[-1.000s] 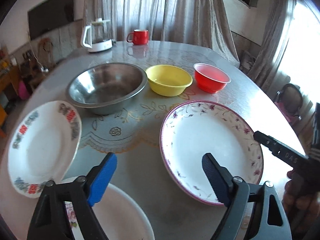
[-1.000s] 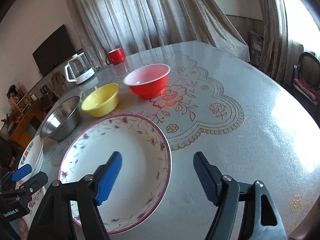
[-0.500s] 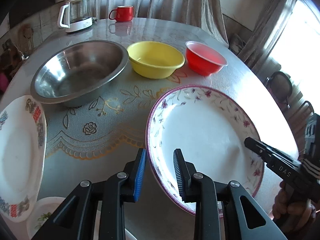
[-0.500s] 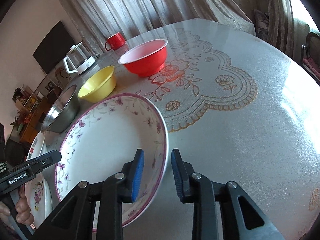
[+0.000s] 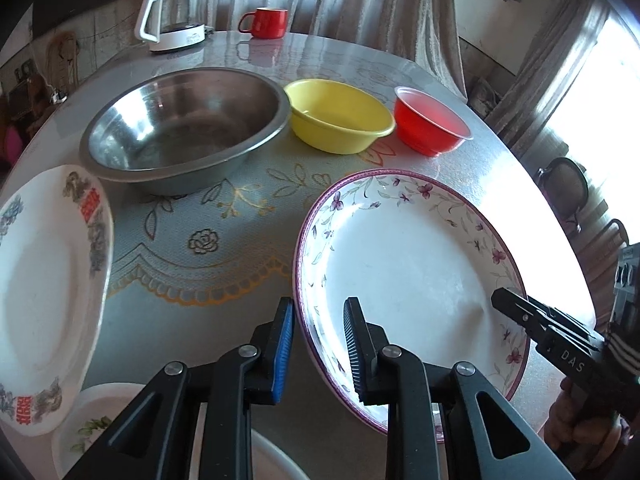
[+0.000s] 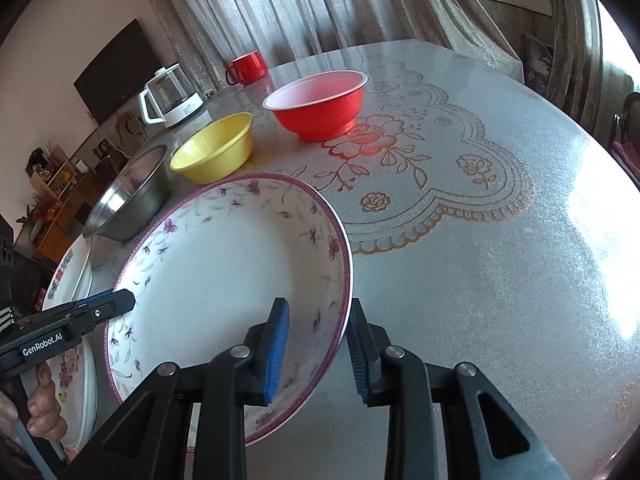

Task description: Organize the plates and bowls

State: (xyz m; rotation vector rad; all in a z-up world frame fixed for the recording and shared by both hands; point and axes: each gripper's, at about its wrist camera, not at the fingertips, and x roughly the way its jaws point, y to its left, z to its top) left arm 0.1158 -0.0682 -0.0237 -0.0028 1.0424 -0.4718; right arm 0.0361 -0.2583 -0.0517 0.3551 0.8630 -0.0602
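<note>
A large floral-rimmed plate [image 5: 412,264] with a purple edge is held at both sides and appears lifted off the table; it also shows in the right wrist view [image 6: 224,280]. My left gripper [image 5: 318,344] is shut on its left rim. My right gripper [image 6: 316,348] is shut on its right rim. Behind stand a steel bowl [image 5: 184,120], a yellow bowl [image 5: 340,114] and a red bowl [image 5: 428,124]. A white plate with red and blue marks [image 5: 44,292] lies at the left.
A kettle [image 5: 174,16] and a red mug [image 5: 266,22] stand at the table's far edge. Smaller white plates [image 5: 92,428] lie near the front left. The lace-patterned tabletop [image 6: 460,184] stretches to the right. Chairs [image 5: 564,188] stand beyond the right edge.
Both grippers closed from wide open onto opposite rims of the floral plate. The plate now appears raised and tilted, and both views have shifted slightly.
</note>
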